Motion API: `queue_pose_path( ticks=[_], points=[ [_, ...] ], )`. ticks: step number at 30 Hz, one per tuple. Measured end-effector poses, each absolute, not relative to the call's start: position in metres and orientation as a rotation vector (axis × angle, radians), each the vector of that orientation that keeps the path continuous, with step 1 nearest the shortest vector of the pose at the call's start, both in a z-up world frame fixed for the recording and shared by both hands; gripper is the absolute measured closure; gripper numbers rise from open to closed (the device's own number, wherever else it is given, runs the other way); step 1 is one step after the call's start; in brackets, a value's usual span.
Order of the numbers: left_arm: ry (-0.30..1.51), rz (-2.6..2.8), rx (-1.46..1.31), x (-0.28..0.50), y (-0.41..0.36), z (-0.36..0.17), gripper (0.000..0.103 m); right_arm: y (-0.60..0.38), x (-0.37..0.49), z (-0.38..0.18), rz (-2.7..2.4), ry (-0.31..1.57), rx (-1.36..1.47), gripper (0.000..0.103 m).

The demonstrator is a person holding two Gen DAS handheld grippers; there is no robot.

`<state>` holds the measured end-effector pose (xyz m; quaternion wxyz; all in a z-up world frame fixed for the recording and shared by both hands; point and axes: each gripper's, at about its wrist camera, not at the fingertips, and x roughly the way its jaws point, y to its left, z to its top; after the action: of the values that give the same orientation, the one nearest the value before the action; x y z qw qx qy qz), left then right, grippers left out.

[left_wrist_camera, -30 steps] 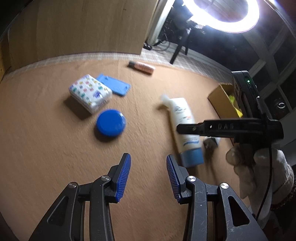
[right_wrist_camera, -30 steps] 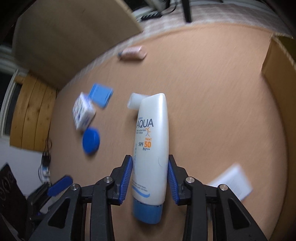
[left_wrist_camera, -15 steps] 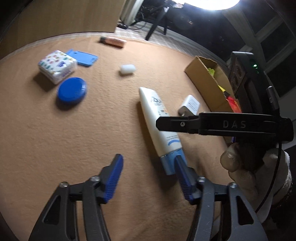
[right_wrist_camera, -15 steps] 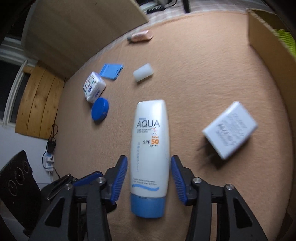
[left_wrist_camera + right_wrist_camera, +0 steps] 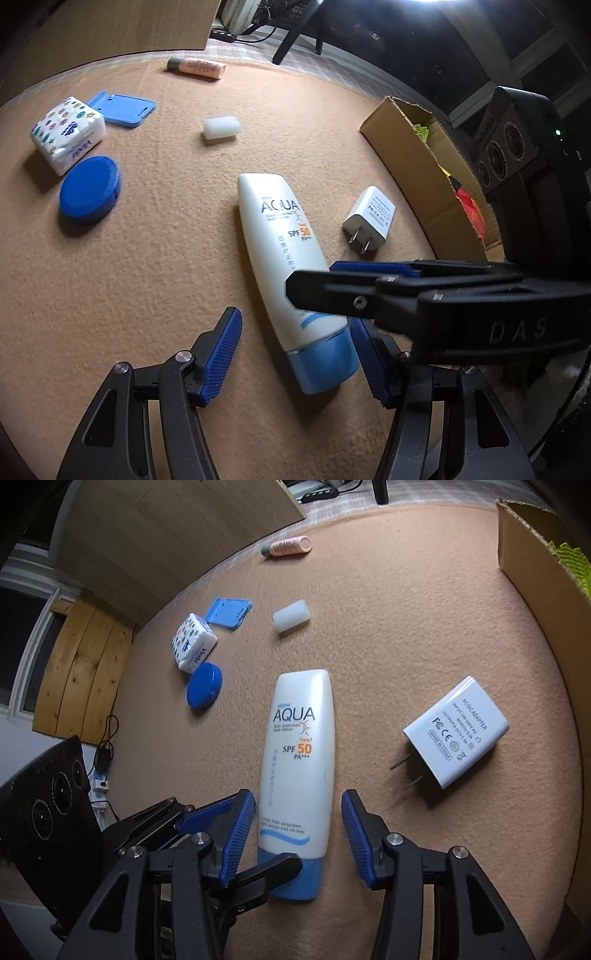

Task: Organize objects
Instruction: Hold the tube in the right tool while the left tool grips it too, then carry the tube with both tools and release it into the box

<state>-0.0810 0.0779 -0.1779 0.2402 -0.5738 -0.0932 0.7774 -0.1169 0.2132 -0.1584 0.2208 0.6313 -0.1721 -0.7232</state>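
Here the sunscreen tube (image 5: 297, 760) lies flat on the table (image 5: 406, 609), cap end toward both cameras, with both tongs crowded around that end. The right tongs (image 5: 298, 836) stand part open astride the lower body; in the right wrist view there is a gap on each side, so the pads do not press it. The left tongs (image 5: 299, 360) stand wider: the cap (image 5: 325, 363) sits just beside or against their right pad, while the left pad is well clear.

The main risk is a clash. In the left wrist view one right finger (image 5: 369, 291) crosses over the tube just above the left tongs, so if both close or lift at once they may knock together and skid the tube sideways. A one-sided nudge from the left pad could also roll or pivot the tube toward the charger (image 5: 456, 734) lying near it. The smooth tapered body may squirt out of a grip taken low by the cap.

The box (image 5: 424, 177) stands near, probably the goal. The tissue pack (image 5: 68, 134), blue tin (image 5: 90, 188), white cap (image 5: 221, 127), card holder (image 5: 123, 109) and pink tube (image 5: 197, 68) lie well apart.
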Motion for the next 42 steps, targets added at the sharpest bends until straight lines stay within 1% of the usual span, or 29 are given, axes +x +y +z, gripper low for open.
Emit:
queue_pose_path(
  ticks=[2, 4, 6, 9, 11, 16, 23, 31, 36, 42],
  points=[
    [-0.260, 2.124, -1.573, -0.083, 0.080, -0.179, 0.040, 0.212, -0.117, -0.161, -1.989, -0.474, 1.748, 0.057],
    [-0.261, 2.116, -1.577, -0.084, 0.083, -0.180, 0.047, 0.209, -0.117, -0.163, -1.972, -0.469, 1.747, 0.057],
    [-0.253, 2.109, -1.580, -0.084, 0.085, -0.180, 0.052, 0.206, -0.116, -0.164, -1.958, -0.460, 1.747, 0.057],
    [-0.245, 2.115, -1.577, -0.083, 0.086, -0.180, 0.051, 0.205, -0.115, -0.163, -1.976, -0.431, 1.740, 0.058],
    [-0.254, 2.121, -1.578, -0.084, 0.086, -0.179, 0.052, 0.208, -0.114, -0.161, -1.984, -0.438, 1.734, 0.063],
    [-0.255, 2.148, -1.555, -0.085, 0.092, -0.166, 0.057, 0.220, -0.111, -0.149, -2.010, -0.446, 1.691, 0.065],
    [-0.212, 2.174, -1.474, -0.090, 0.122, -0.133, 0.057, 0.252, -0.112, -0.116, -2.092, -0.466, 1.615, 0.065],
    [-0.150, 2.157, -1.372, -0.104, 0.193, -0.101, 0.057, 0.316, -0.114, -0.080, -2.212, -0.503, 1.551, 0.065],
    [-0.119, 2.127, -1.328, -0.110, 0.240, -0.087, 0.057, 0.356, -0.113, -0.069, -2.263, -0.526, 1.540, 0.065],
    [-0.088, 2.086, -1.311, -0.121, 0.292, -0.086, 0.057, 0.399, -0.115, -0.069, -2.312, -0.566, 1.548, 0.065]
  ],
)
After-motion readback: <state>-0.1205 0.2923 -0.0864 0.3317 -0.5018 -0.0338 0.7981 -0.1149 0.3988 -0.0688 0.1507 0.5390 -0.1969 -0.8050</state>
